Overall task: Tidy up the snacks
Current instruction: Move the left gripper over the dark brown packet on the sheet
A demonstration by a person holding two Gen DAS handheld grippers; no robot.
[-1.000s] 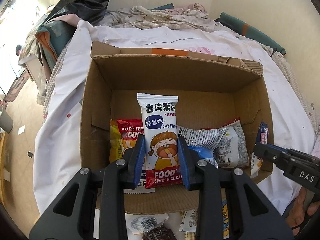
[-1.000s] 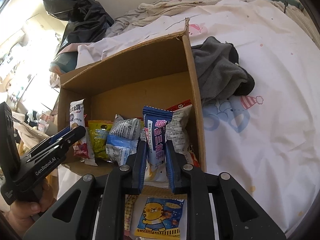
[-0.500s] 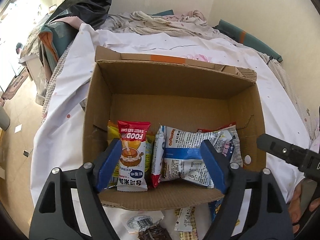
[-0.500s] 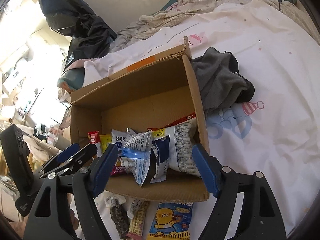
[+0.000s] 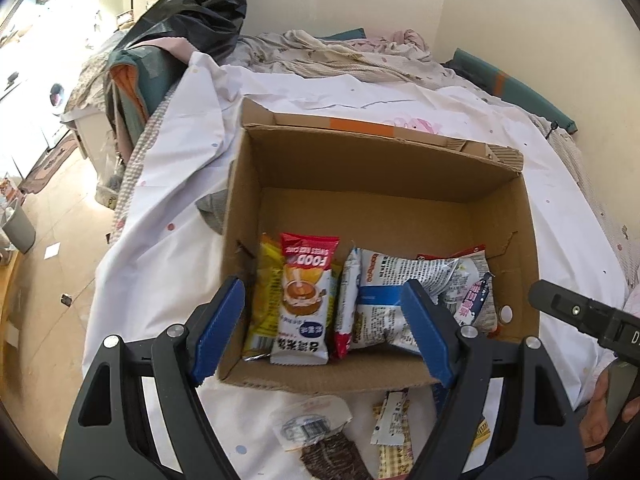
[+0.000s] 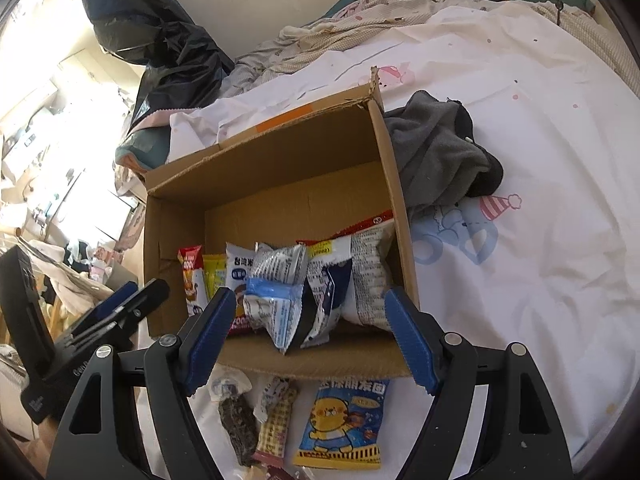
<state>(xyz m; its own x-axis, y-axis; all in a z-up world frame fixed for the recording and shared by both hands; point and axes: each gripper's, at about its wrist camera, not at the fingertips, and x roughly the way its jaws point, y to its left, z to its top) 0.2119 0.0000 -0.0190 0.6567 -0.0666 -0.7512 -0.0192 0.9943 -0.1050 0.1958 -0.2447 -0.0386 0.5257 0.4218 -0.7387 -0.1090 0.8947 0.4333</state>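
An open cardboard box (image 5: 516, 220) (image 6: 276, 140) sits on a white bedsheet. Several snack packs stand along its near wall: a red and white rice cake pack (image 5: 304, 296) (image 6: 191, 276), a yellow pack (image 5: 266, 296), silver and blue packs (image 5: 400, 300) (image 6: 276, 300). My left gripper (image 5: 324, 332) is open and empty, just before the box's near wall. My right gripper (image 6: 308, 336) is open and empty, at the same wall. Loose snacks lie on the sheet before the box: a blue and yellow cartoon pack (image 6: 344, 424), a dark bar (image 6: 238, 424) (image 5: 336, 456), a checked bar (image 6: 276, 420) (image 5: 394, 420).
A grey garment (image 6: 440, 152) lies against the box's right side. A black plastic bag (image 5: 192, 12) (image 6: 152, 36) and crumpled bedding (image 5: 340, 52) lie behind the box. The bed's left edge drops to the floor (image 5: 44, 280).
One second ago each gripper was shut on a snack pack above the box. Both have opened and drawn back, and the two packs now rest among the others in the box.
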